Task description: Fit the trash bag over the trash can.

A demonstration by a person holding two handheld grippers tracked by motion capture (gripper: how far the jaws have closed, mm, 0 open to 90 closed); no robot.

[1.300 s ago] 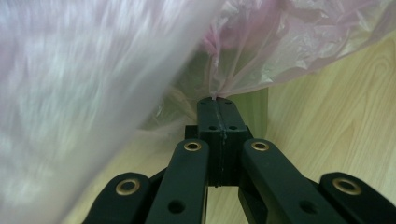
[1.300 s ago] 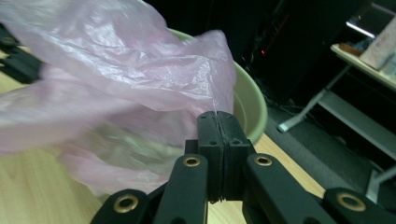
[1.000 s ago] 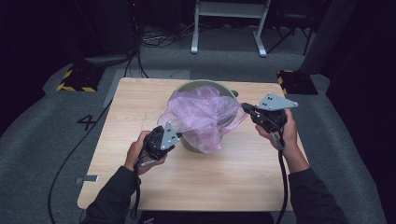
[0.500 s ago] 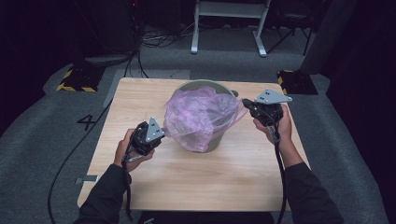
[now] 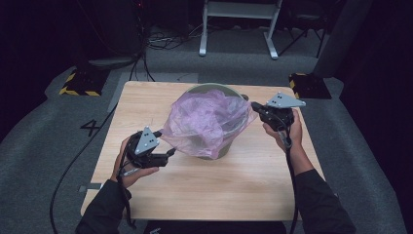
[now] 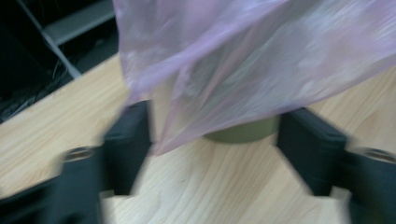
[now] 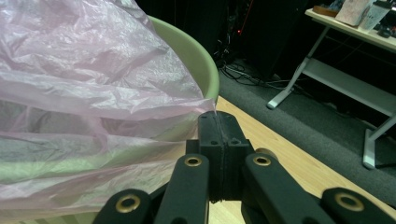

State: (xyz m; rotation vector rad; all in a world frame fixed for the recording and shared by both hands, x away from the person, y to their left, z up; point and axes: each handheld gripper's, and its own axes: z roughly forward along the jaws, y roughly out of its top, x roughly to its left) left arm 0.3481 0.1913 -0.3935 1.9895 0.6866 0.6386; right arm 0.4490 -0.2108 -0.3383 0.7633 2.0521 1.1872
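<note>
the pink bag (image 5: 209,124) is draped over the green bin (image 5: 220,146) at the table's (image 5: 204,195) middle, stretched lengthwise between the two hands. its right edge is clamped in the right gripper (image 7: 217,122), held level beside the rim. the left gripper (image 5: 168,153), low and aimed at the bag, has just been opening; the bag's corner seems released between its parted jaws, though the view is blurred.

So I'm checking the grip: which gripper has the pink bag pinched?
The right gripper: shut on the bag's edge. The left gripper stands open.
</note>
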